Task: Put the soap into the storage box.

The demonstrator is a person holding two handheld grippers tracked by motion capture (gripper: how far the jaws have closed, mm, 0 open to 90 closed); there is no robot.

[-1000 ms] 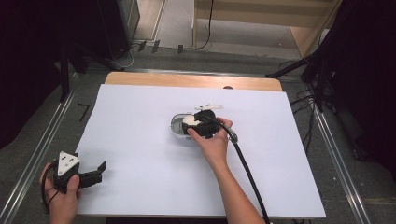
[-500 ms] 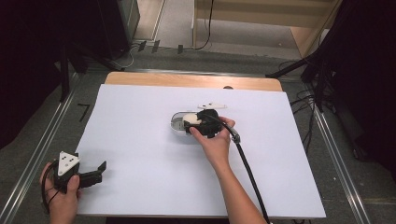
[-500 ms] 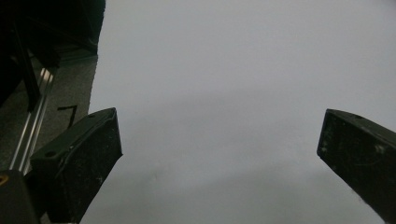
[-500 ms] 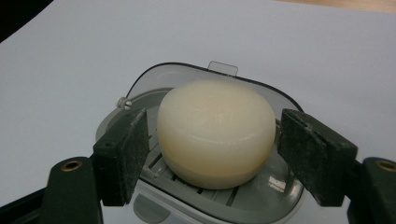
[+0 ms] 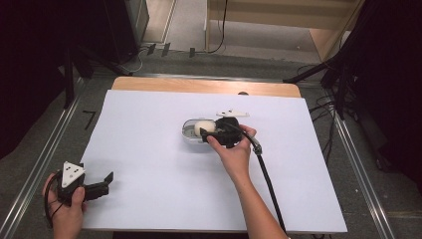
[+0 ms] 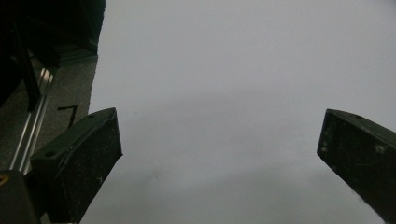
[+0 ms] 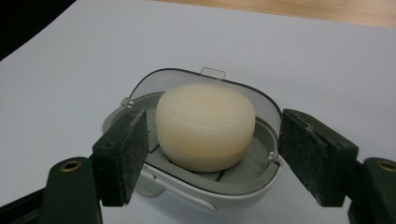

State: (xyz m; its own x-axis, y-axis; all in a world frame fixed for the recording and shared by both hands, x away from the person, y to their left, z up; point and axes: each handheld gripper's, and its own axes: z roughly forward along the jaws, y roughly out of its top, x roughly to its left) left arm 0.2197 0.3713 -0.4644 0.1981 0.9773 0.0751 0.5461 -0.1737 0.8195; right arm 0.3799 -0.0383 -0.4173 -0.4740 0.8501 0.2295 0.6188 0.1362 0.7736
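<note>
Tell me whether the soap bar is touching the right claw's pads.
Apart. The right gripper view shows the soap bar in the soap dish, with dish showing between it and both pads of the right claw.

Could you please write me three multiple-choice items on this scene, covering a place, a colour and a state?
1. Where does the soap bar lie?
A on the floor
B in the open case
C on a plate

2. What colour is the soap bar?
A cream
B blue
C black

3. How is the left claw?
A shut on a cup
B open, holding nothing
C shut on a cloth

Answers:
1 B, it sits inside the case, lid up.
2 A, it is pale cream.
3 B, its jaws stand wide apart with nothing between.
</note>
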